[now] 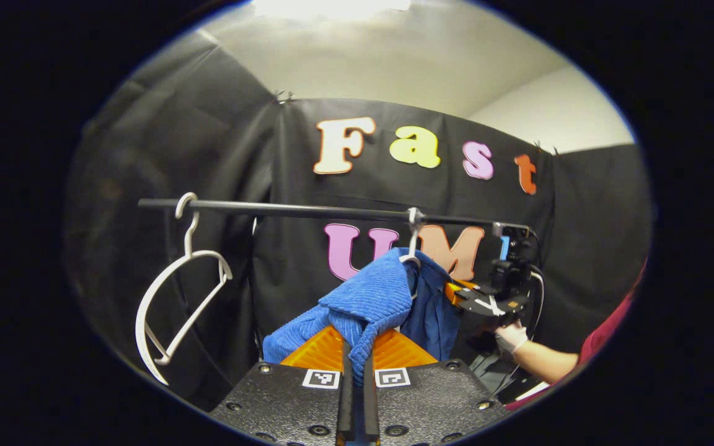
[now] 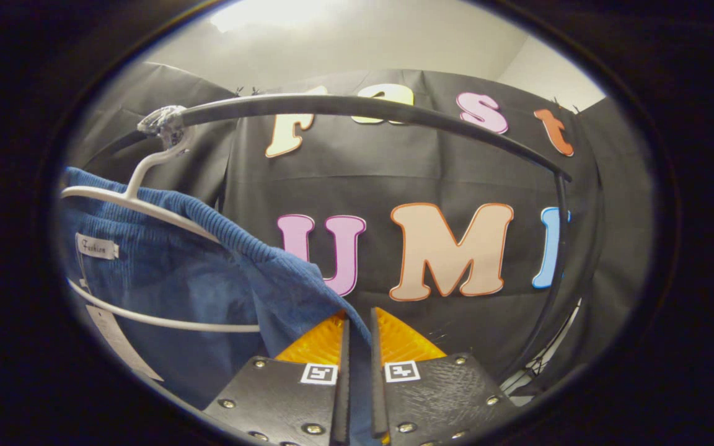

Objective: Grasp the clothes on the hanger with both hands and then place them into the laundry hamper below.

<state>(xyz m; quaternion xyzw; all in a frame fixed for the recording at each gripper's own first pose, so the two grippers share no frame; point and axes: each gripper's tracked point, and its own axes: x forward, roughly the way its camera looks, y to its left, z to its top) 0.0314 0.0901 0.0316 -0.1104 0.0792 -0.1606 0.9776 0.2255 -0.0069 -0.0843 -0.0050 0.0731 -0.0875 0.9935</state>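
The blue garment (image 1: 369,297) hangs on a white hanger (image 2: 146,210) from the black rail (image 1: 307,212). Both the left gripper (image 1: 357,365) and the right gripper (image 2: 357,359) have their jaws closed tightly on its fabric.

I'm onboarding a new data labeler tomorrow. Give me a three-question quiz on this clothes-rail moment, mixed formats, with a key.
1. True or false: the blue garment has already come off its white hanger.
2. Multiple choice: what hangs at the far end of the black rail in the left gripper view? A) a red shirt B) an empty white hanger C) a laundry bag
3. Fill in: the left gripper and the right gripper each pinch a fold of blue ____ between their fingers.

Key: 1 false, it still drapes over the hanger on the rail; 2 B; 3 fabric.
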